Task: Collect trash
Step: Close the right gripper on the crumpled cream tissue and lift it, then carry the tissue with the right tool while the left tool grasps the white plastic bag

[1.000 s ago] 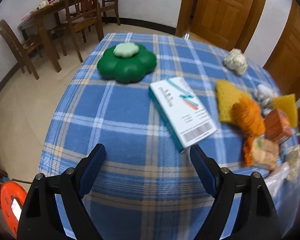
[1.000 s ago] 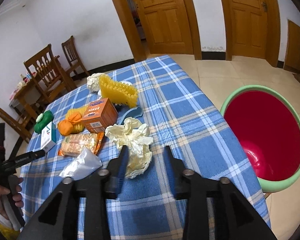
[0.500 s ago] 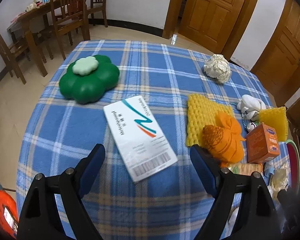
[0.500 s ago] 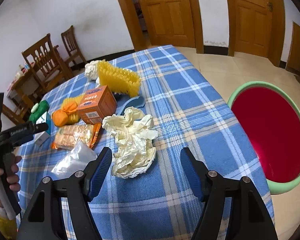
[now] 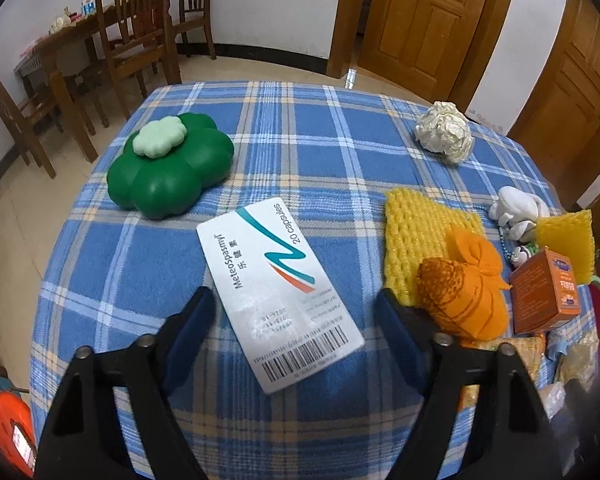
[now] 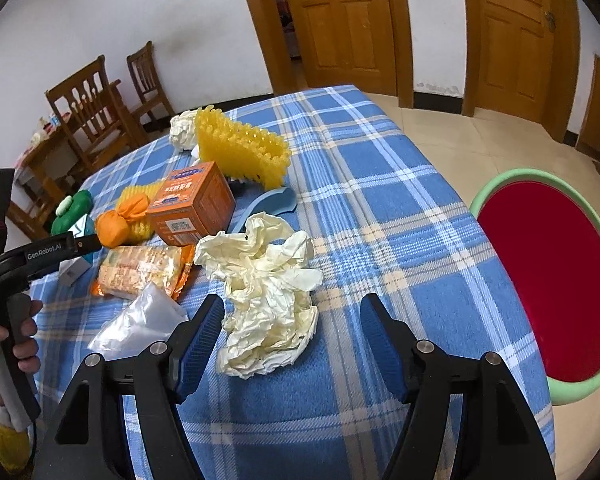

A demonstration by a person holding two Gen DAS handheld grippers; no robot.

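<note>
Left wrist view: my left gripper [image 5: 290, 310] straddled the capsule box [image 5: 278, 290], jaws closing in, ungripped; right gripper [image 6: 292, 332] was released around crumpled paper [image 6: 266, 280].

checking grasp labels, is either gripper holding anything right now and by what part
Nothing is held. The left gripper stands open over the white capsule box; the right gripper stands open around the crumpled cream paper, fingers not pressing on it.
</note>
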